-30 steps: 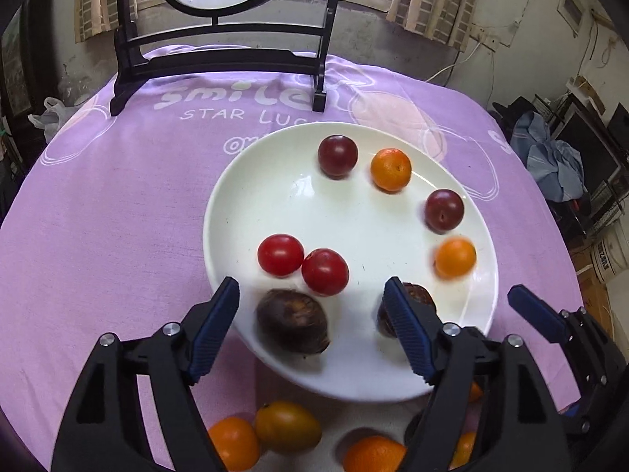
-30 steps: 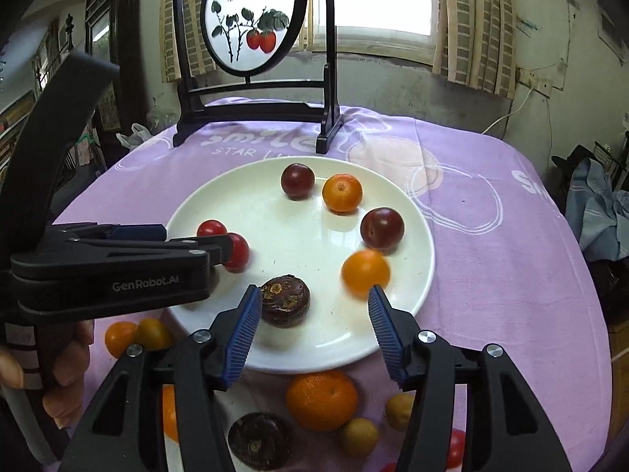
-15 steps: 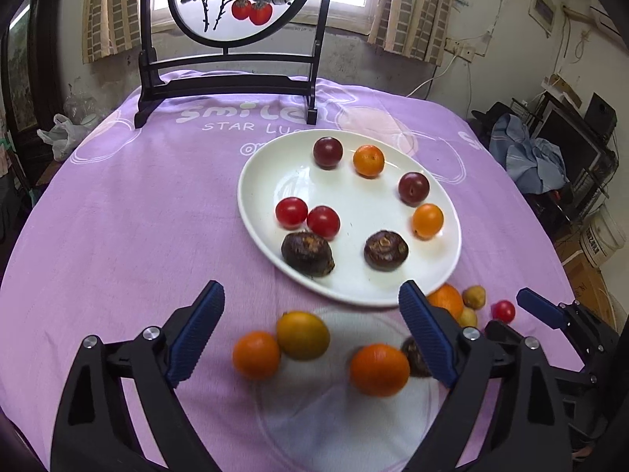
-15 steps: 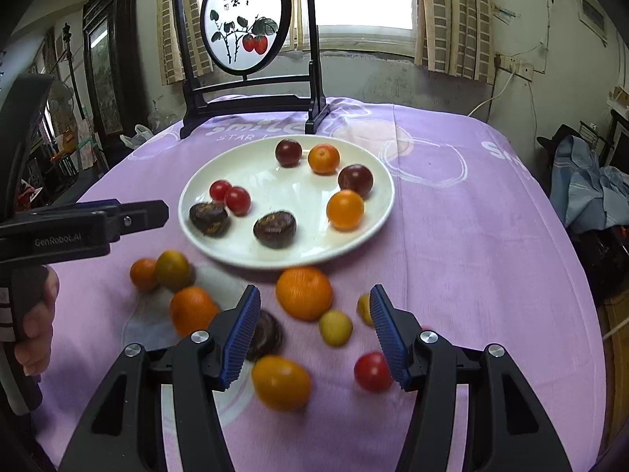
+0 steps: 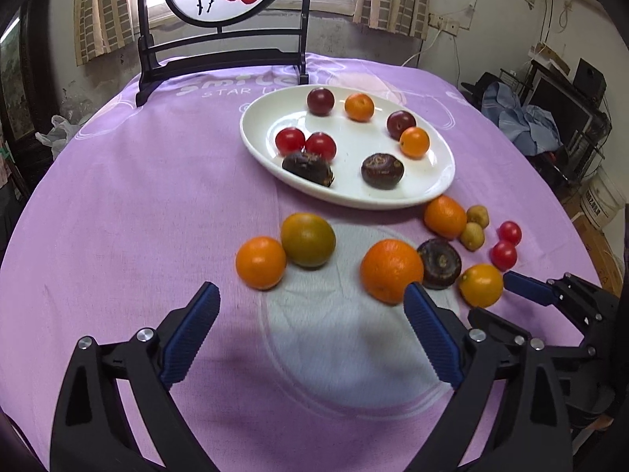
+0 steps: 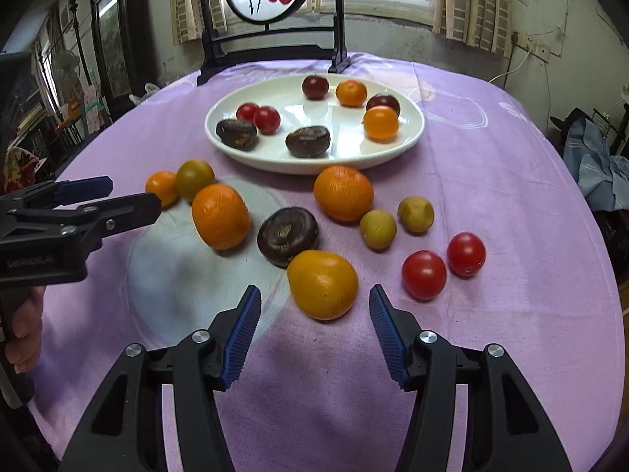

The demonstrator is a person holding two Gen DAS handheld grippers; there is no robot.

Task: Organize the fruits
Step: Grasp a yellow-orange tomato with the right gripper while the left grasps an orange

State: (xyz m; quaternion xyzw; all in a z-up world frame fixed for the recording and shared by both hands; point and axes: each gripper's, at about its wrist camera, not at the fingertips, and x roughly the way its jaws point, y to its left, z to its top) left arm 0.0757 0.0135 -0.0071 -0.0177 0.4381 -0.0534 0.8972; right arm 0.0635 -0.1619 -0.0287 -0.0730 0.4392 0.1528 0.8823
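A white plate point(image 5: 440, 185) point(image 6: 412, 133) holds several fruits: red tomatoes point(image 5: 290, 140), dark plums point(image 5: 320, 101), small oranges point(image 5: 359, 107) and two dark brown water chestnuts point(image 5: 382, 170). Loose fruit lies on the purple cloth in front of it: oranges point(image 5: 391, 270) point(image 6: 220, 216), a green-orange citrus point(image 5: 308, 239), a yellow-orange fruit point(image 6: 322, 284), a dark chestnut point(image 6: 287, 235), two tan fruits point(image 6: 377, 229) and two red tomatoes point(image 6: 423, 274). My left gripper point(image 5: 310, 306) is open and empty, short of the loose fruit. My right gripper point(image 6: 314, 306) is open and empty, just before the yellow-orange fruit.
A black stand with a round painted screen point(image 5: 224, 59) stands behind the plate. The round table drops off at its edges; clothes and clutter point(image 5: 523, 118) lie beyond the right side. My left gripper also shows in the right wrist view point(image 6: 78, 204).
Both grippers have drawn back from the plate toward the near side of the table, so the loose fruit in front of the plate now shows. Both stay open.
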